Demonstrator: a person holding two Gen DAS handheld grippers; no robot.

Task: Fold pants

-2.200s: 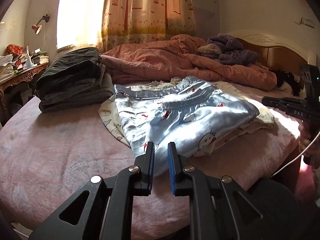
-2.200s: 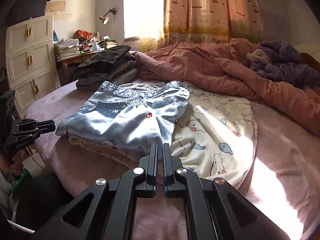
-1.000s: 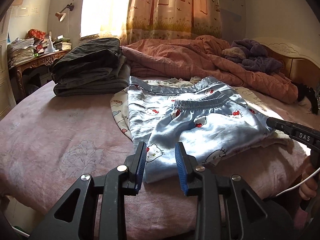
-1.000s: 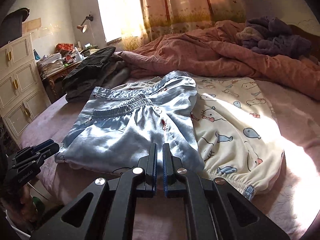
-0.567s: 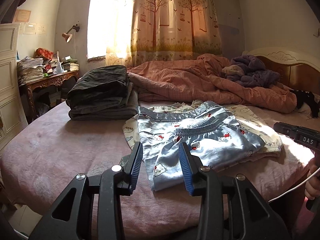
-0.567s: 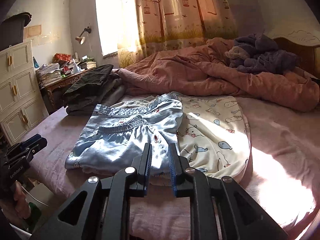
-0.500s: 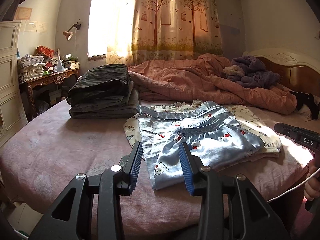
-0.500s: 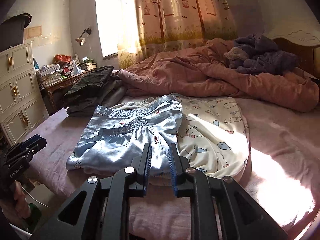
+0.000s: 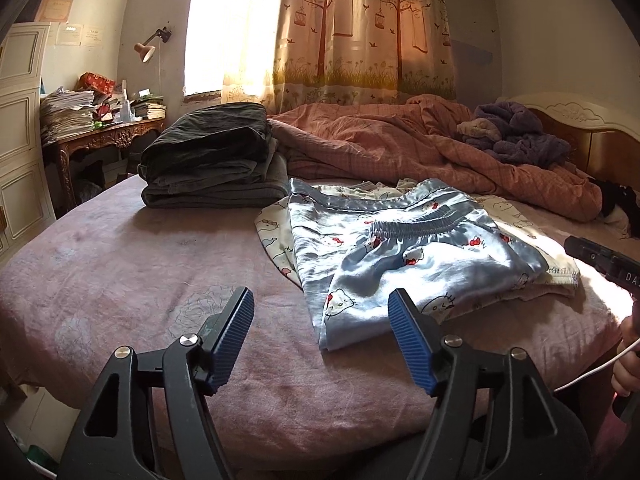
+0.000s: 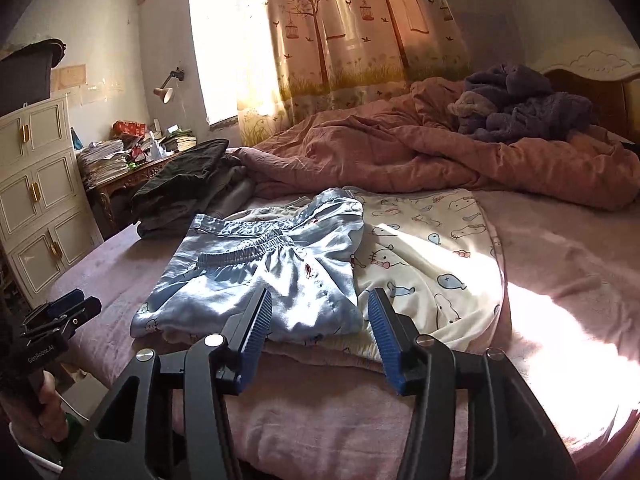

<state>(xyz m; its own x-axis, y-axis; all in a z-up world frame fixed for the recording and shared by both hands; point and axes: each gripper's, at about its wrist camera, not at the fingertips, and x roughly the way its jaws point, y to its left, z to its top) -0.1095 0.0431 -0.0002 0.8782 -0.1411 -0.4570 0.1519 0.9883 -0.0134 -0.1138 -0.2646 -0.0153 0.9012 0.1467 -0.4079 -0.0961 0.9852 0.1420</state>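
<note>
Light blue satin pants (image 9: 404, 252) with a cat print lie folded on the pink bed, on top of cream printed pants (image 10: 436, 264). They also show in the right wrist view (image 10: 264, 276). My left gripper (image 9: 320, 312) is open and empty, held back from the bed's near edge, short of the blue pants. My right gripper (image 10: 316, 312) is open and empty, held just short of the pile's near edge. Each gripper shows at the edge of the other's view.
A stack of folded dark clothes (image 9: 208, 164) sits at the back left of the bed. A rumpled pink duvet (image 9: 420, 152) and purple fleece (image 9: 516, 136) lie at the back. A cluttered desk (image 9: 100, 136) and white cabinet (image 10: 36, 196) stand to the left.
Both grippers have opened wide and pulled back and up from the blue pants, which stay folded on the bed.
</note>
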